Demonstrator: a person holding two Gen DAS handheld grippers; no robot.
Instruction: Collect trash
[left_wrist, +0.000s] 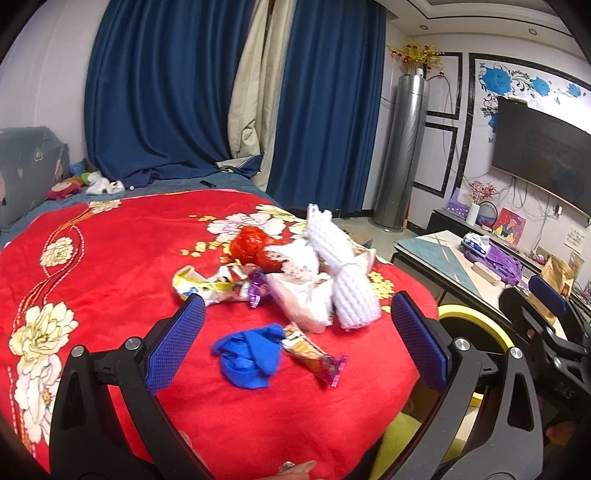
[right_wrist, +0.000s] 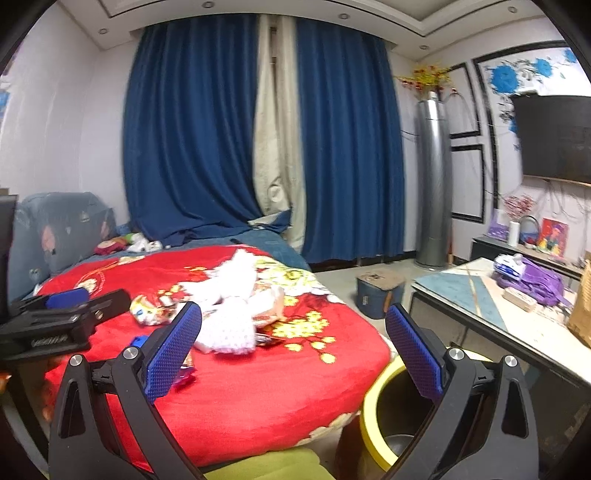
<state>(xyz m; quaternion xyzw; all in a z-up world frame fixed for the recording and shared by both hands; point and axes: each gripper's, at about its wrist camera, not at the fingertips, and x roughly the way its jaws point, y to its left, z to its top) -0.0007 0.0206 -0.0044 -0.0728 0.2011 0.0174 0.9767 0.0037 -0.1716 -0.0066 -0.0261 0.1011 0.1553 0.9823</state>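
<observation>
We count two white foam nets (left_wrist: 354, 295), one crumpled blue glove (left_wrist: 247, 354); our left gripper (left_wrist: 295, 343) and right gripper (right_wrist: 295, 343) gape empty.

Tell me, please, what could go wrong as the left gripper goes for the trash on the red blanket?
1. The blue glove touches the orange snack wrapper; the open left gripper might catch both or drop one.
2. The yellow-rimmed bin sits below the bed edge, so light wrappers may miss it.

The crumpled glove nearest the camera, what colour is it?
Blue glove; clearest in the left wrist view.
</observation>
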